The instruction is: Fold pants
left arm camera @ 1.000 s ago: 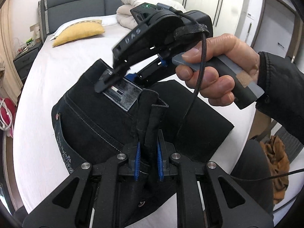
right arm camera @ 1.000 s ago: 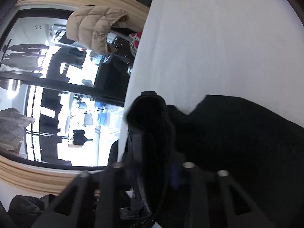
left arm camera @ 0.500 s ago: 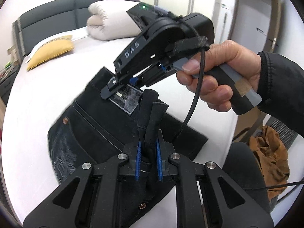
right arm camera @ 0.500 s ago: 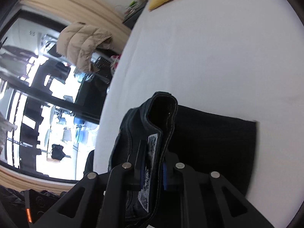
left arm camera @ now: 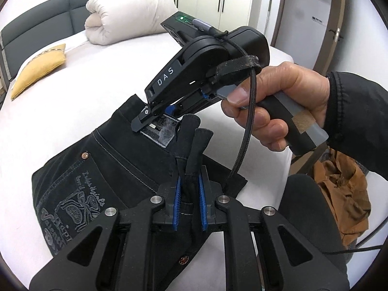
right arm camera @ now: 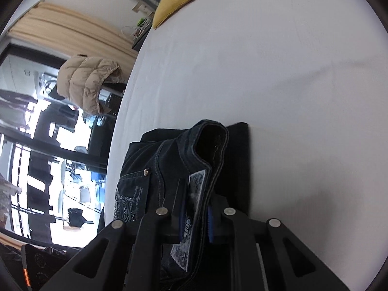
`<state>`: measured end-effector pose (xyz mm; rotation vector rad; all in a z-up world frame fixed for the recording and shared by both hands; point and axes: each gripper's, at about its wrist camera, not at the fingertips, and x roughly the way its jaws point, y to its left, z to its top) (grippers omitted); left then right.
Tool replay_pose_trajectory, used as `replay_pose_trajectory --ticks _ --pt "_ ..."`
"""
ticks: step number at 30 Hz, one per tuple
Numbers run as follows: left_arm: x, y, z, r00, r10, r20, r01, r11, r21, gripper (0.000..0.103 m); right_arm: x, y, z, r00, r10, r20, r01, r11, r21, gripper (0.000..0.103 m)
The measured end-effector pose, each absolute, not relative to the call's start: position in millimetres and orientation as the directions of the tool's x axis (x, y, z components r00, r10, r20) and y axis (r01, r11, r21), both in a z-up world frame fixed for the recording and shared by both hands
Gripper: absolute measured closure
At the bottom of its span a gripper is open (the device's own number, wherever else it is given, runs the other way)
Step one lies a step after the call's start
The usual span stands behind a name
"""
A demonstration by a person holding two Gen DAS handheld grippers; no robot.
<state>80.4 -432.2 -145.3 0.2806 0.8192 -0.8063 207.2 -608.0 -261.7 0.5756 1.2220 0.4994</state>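
Partly hidden behind the left gripper, the lower end of the black pants is cut off at the frame's bottom edge. Their folded bundle runs from lower left toward the centre of the left wrist view, lying on the white bed. Dark denim shows pale stitching, copper rivets and a printed back pocket. Both tongs pinch cloth: the left grips a belt loop, the right gripper clamps the labelled waistband.
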Motion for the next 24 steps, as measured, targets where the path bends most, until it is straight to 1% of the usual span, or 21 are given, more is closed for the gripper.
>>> replay_pose_trajectory --ticks 3,5,8,9,10,11,12,13,15,16,18,21,24 --pt "80.7 -436.1 -160.1 0.379 -0.518 -0.767 0.739 0.668 -0.086 0.092 205.7 -610.3 -278.0 0.233 0.652 -0.722 -0.043 0.748 0.662 0.087" --pt "80.8 -428.9 -163.8 0.355 -0.523 -0.775 0.734 0.669 -0.116 0.091 203.6 -612.9 -288.7 0.218 0.659 -0.720 -0.016 0.740 0.672 0.085" --pt "77.6 -417.2 -161.7 0.320 -0.546 -0.774 0.730 0.663 -0.166 0.090 197.3 -620.1 -291.0 0.237 0.686 -0.688 -0.008 0.709 0.705 0.072" --pt "75.7 -411.3 -159.2 0.311 -0.555 -0.772 0.725 0.663 -0.184 0.090 194.7 -624.9 -289.5 0.250 0.695 -0.674 -0.004 0.697 0.717 0.065" --pt "74.4 -403.4 -154.8 0.297 -0.567 -0.768 0.720 0.662 -0.210 0.090 192.1 -629.3 -286.9 0.266 0.695 -0.668 -0.001 0.693 0.721 0.061" --pt "72.8 -393.4 -149.7 0.280 -0.583 -0.763 0.712 0.659 -0.243 0.090 188.4 -635.1 -283.0 0.289 0.685 -0.669 0.002 0.698 0.716 0.060" --pt "72.3 -383.4 -144.7 0.270 -0.595 -0.757 0.704 0.659 -0.267 0.090 185.6 -638.5 -280.4 0.303 0.666 -0.682 0.011 0.713 0.701 0.051" --pt "71.8 -370.2 -139.9 0.268 -0.606 -0.749 0.689 0.664 -0.290 0.090 181.4 -645.9 -276.4 0.322 0.617 -0.718 0.040 0.749 0.662 0.048" --pt "75.9 -348.8 -134.8 0.284 -0.612 -0.738 0.658 0.685 -0.314 0.090 173.2 -654.3 -266.7 0.345 0.574 -0.743 0.061 0.776 0.628 0.050" --pt "81.7 -335.6 -135.1 0.296 -0.612 -0.734 0.629 0.703 -0.332 0.090 168.0 -654.7 -255.7 0.368 0.570 -0.734 0.048 0.777 0.627 0.058" --pt "93.4 -320.1 -140.3 0.317 -0.598 -0.736 0.590 0.732 -0.340 0.090 162.3 -643.7 -234.6 0.390 0.612 -0.688 -0.027 0.755 0.655 0.071" --pt "125.0 -302.2 -150.0 0.323 -0.602 -0.730 0.521 0.757 -0.394 0.090 160.2 -607.5 -222.5 0.346 0.645 -0.681 -0.129 0.752 0.647 0.082" --pt "163.2 -289.3 -152.9 0.327 -0.613 -0.720 0.478 0.764 -0.434 0.090 157.7 -579.6 -245.7 0.243 0.638 -0.731 -0.146 0.769 0.622 0.083"
